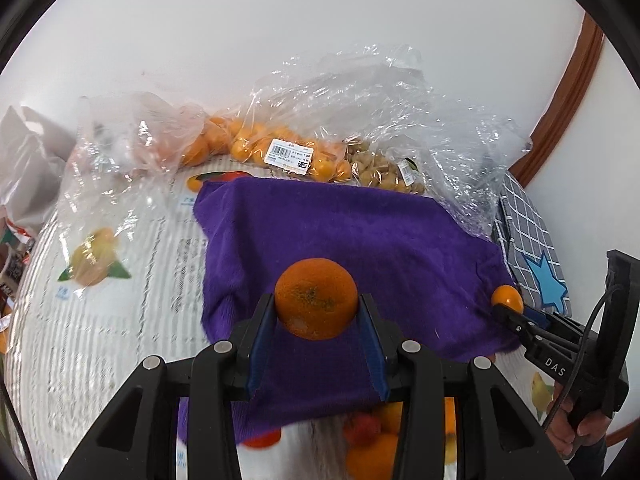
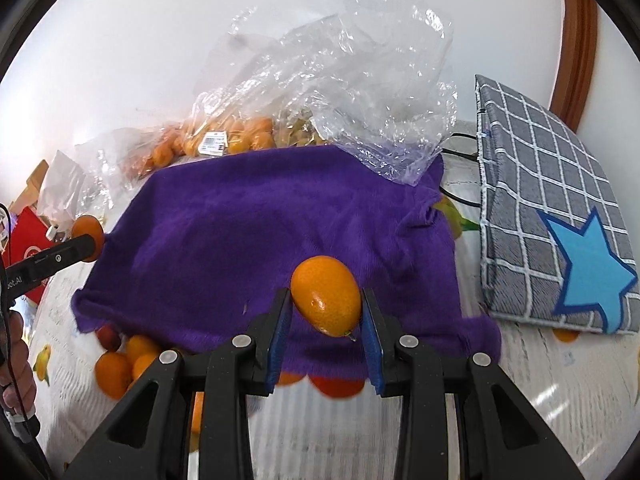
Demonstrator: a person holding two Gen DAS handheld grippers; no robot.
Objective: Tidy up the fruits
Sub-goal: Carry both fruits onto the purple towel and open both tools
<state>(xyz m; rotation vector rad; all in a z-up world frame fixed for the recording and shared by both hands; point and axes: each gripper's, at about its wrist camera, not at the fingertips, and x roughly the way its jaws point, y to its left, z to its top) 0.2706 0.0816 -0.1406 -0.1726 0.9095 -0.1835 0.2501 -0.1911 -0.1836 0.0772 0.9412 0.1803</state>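
My left gripper (image 1: 317,312) is shut on a round orange tangerine (image 1: 316,298), held above a purple cloth (image 1: 360,236). My right gripper (image 2: 325,312) is shut on a small oval kumquat (image 2: 326,296), also over the purple cloth (image 2: 260,224). In the left wrist view the right gripper (image 1: 508,308) shows at the cloth's right edge with the kumquat (image 1: 507,298) at its tip. In the right wrist view the left gripper (image 2: 86,246) shows at the left with the tangerine (image 2: 86,232). Loose orange fruits (image 2: 120,360) lie at the cloth's near edge.
Clear plastic bags (image 1: 360,112) with small orange fruits (image 1: 248,144) and pale round fruits (image 1: 384,172) lie behind the cloth by the white wall. A grey checked mat with a blue star (image 2: 560,220) lies to the right. A fruit-printed table cover (image 1: 100,320) lies underneath.
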